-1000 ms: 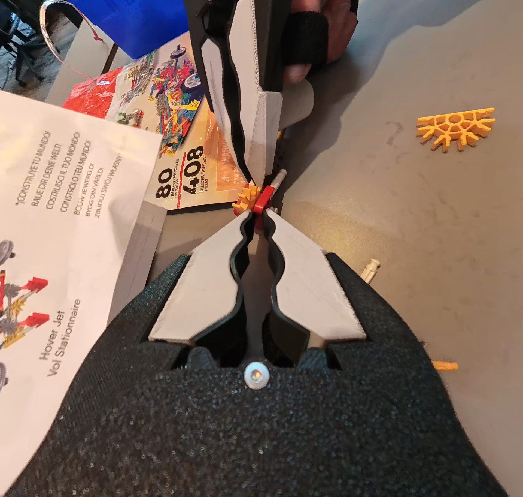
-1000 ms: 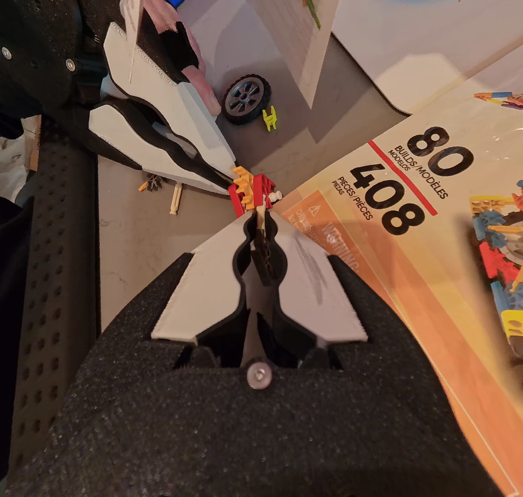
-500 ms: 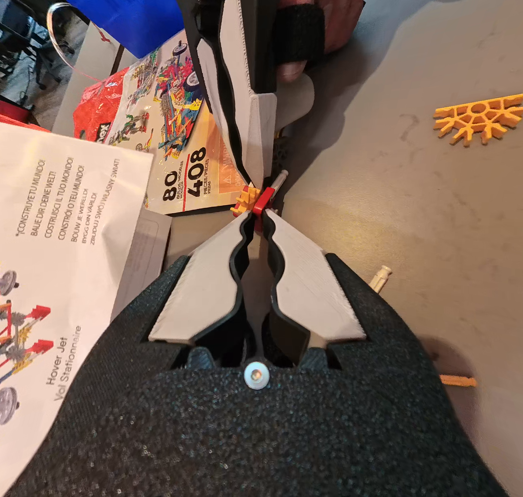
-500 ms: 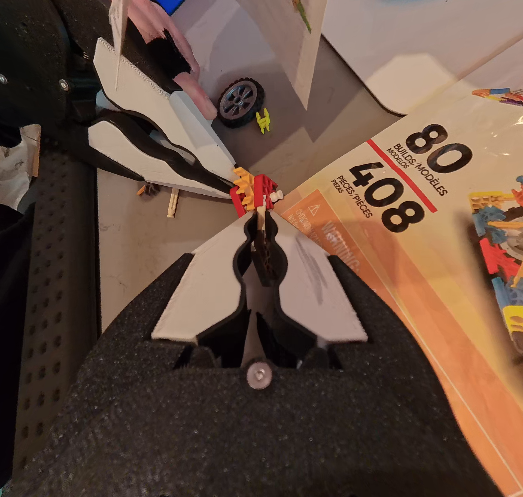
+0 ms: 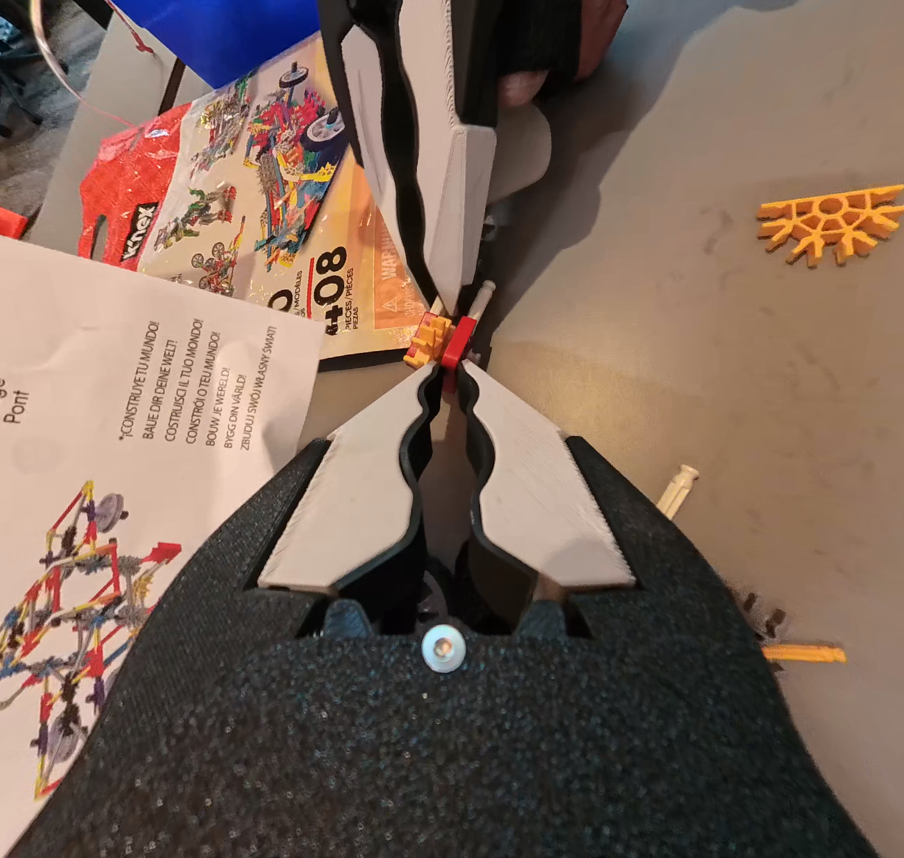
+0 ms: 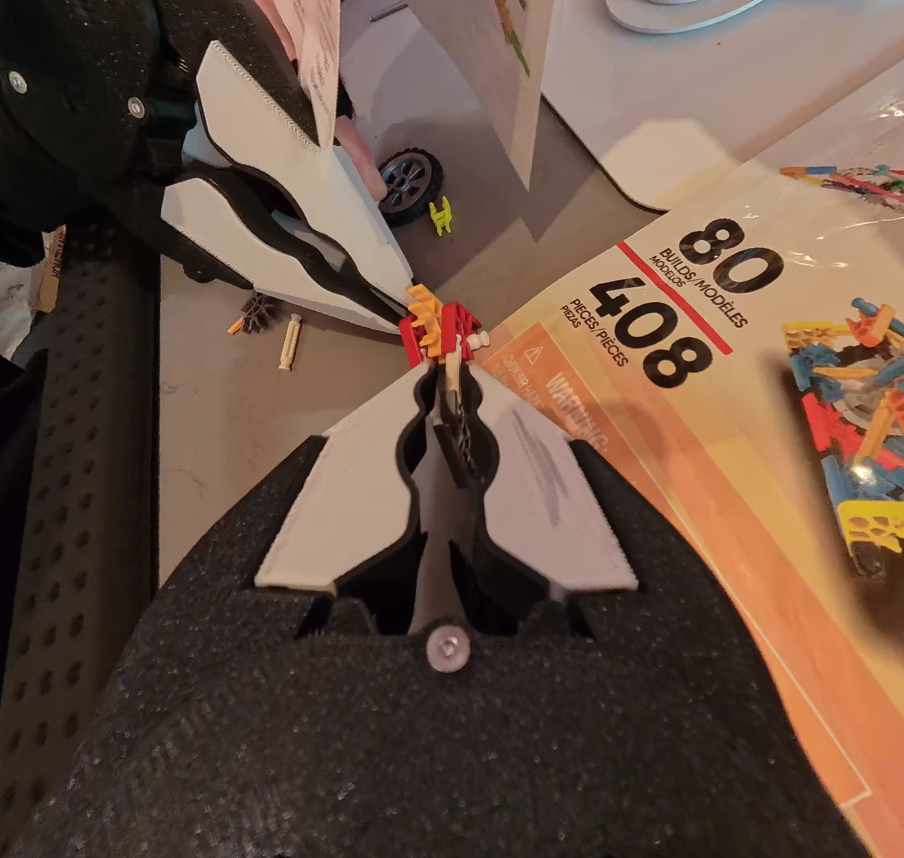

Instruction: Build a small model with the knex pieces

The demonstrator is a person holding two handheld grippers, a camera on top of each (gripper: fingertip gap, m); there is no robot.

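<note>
A small assembly of red connectors (image 5: 457, 340) and an orange connector (image 5: 430, 340) hangs above the grey table, held between both grippers. My left gripper (image 5: 447, 370) is shut on its red part. My right gripper (image 6: 447, 365) is shut on a white rod (image 6: 452, 370) that plugs into the red connector (image 6: 460, 326) next to the orange connector (image 6: 425, 316). A black connector (image 6: 460, 438) sits on that rod between the right fingers. The right gripper (image 5: 452, 296) comes in from the top of the left wrist view; the left gripper (image 6: 406, 306) comes in from the upper left of the right wrist view.
A toy set box (image 5: 274, 228) lies under the grippers, an instruction sheet (image 5: 122, 394) to the left. An orange half-round connector (image 5: 826, 228), a white rod (image 5: 677, 490) and an orange rod (image 5: 802, 653) lie on the table. A wheel (image 6: 411, 186), a yellow-green clip (image 6: 441, 216) and a black perforated mat (image 6: 73, 443) show too.
Both grippers stay shut on the same assembly. The pair has drifted slightly over the table, so the box, sheet and loose parts sit a little differently in both views.
</note>
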